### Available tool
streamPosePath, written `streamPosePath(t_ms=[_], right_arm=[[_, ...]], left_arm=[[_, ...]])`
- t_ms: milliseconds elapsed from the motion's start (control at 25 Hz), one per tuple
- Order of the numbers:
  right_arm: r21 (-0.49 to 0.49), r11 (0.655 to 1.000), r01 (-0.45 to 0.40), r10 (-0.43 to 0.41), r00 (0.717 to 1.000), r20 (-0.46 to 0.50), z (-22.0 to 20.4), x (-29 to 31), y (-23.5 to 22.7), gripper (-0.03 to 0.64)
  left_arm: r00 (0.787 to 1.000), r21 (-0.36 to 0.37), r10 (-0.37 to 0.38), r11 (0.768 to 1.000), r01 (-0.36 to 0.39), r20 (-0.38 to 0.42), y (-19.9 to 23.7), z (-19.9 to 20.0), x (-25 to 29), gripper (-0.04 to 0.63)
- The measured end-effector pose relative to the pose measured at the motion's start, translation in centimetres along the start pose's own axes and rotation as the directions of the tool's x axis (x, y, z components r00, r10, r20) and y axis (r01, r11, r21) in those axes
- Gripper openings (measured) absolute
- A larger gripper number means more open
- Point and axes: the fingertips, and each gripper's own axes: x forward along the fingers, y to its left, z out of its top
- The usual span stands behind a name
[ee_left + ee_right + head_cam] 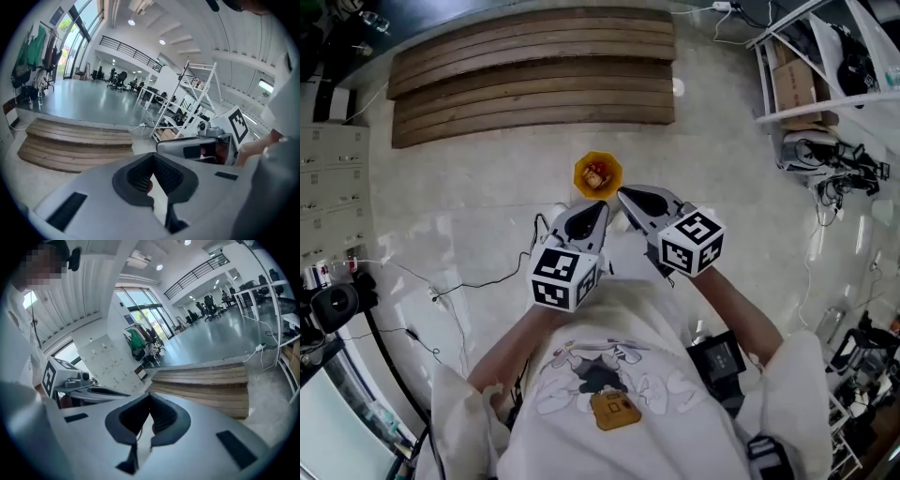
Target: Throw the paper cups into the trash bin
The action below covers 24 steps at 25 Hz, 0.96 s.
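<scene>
Seen from the head view, a yellow trash bin [597, 174] stands on the pale floor just beyond both grippers, with red and white things lying inside it. My left gripper [598, 208] and right gripper [624, 195] are held close together in front of the person's chest, tips toward the bin. Both are shut with nothing between the jaws. The left gripper view shows its jaws [152, 156] meeting at the tip, with the right gripper [201, 147] beside them. In the right gripper view its own jaws [150, 397] are closed too. No loose paper cup shows on the floor.
Curved wooden steps [534, 75] lie behind the bin. A white shelf rack [806, 84] with boxes and gear stands at the right. Cables [469, 281] run across the floor at the left, near lockers [328, 178] and camera equipment [333, 305].
</scene>
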Motion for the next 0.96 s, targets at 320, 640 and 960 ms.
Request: streamPosePath(t_ms=[320, 640, 960], right_arm=[[-0.060, 0.998, 0.021, -0.018, 0.998, 0.057, 1.0, -4.0, 1.8, 0.006], [0.007, 0.999, 0.031, -0.032, 0.998, 0.058, 1.2, -7.0, -0.7, 0.006], [-0.016, 1.000, 0.017, -0.016, 0.998, 0.063, 1.1, -7.4, -0.7, 0.006]], left_arm=[[0.993, -0.027, 0.015, 1.000, -0.012, 0.120, -1.9, 2.8, -2.7, 0.006], [0.990, -0.003, 0.022, 1.000, -0.022, 0.141, -4.3, 4.0, -1.9, 0.006], [0.988, -0.015, 0.053, 0.999, -0.052, 0.147, -4.9, 2.6, -2.6, 0.006]])
